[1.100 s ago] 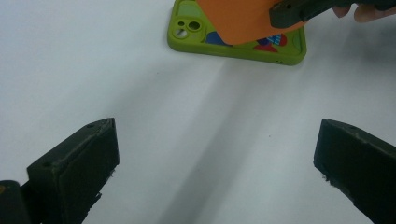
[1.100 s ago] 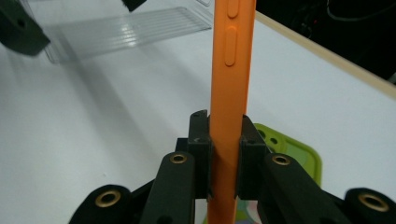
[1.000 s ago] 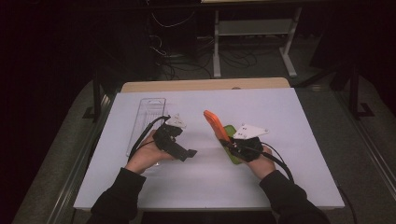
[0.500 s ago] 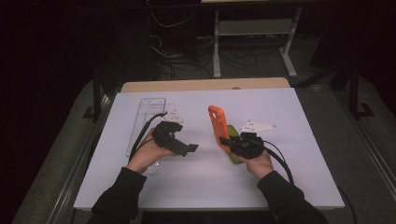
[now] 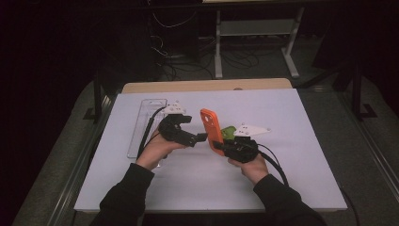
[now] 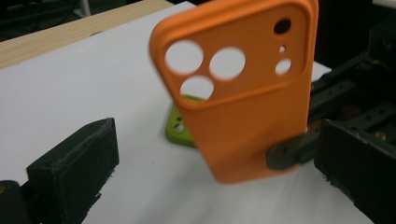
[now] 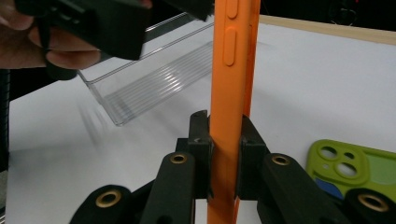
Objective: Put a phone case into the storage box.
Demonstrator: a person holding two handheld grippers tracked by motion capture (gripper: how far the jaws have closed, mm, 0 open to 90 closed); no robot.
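Your right tongs (image 7: 224,154) are clamped on the lower end of the orange case (image 7: 231,70), jaws pinching it edge-on. In the last second you've swung that case from lying low and slanted over the tabletop (image 5: 291,113) to standing upright, raised clear of the surface. In the high view it stands between your two hands, right tongs (image 5: 221,147) gripping its bottom, camera-cutout end up.

Your left tongs (image 6: 210,168) are spread wide and hold nothing. In the left gripper view the orange case (image 6: 243,84) sits squarely in the gap between the jaws, back face and lens holes toward you, not yet touched by either jaw. Since a second ago the left tongs (image 5: 200,138) have closed in on the case from its left; they were farther off it before.

Reads as a handover or a two-handed regrip being set up: case lifted and presented, left side lined up to take it. Judgement only; nothing closed yet.

Green case (image 5: 229,132) lies flat on the tabletop just behind the orange case, partly hidden by it. Clear tray (image 5: 141,123) lies well left of the orange case, beyond your left hand (image 5: 157,149), empty as far as I can tell.
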